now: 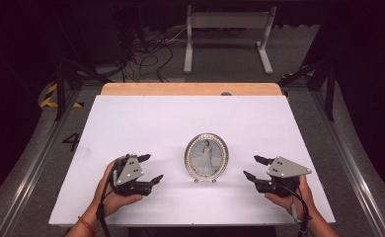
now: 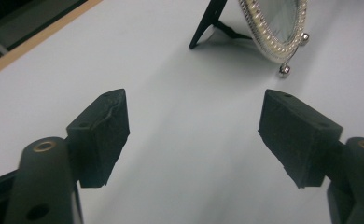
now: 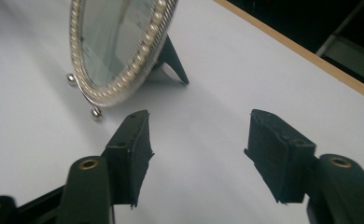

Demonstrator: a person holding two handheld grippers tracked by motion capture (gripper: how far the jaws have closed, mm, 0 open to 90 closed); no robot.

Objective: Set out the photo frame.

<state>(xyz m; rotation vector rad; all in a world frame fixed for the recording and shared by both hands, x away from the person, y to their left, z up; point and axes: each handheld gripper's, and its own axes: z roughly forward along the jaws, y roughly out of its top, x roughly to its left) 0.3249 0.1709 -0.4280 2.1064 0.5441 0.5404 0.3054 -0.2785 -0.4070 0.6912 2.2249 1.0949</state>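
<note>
An oval picture frame with a pearl-beaded silver rim stands upright near the middle of the white table, propped on a black back leg. The frame appears at the top right of the left gripper view, and the frame sits at the upper left of the right gripper view. My left gripper is to the frame's left, open, nothing between its pads. My right gripper is to the frame's right, open and empty too. Both point inward at the frame without touching it.
The white table top has a wooden strip along its far edge. Beyond it stand a white metal stand and loose cables on the floor. Dark metal posts flank the table.
</note>
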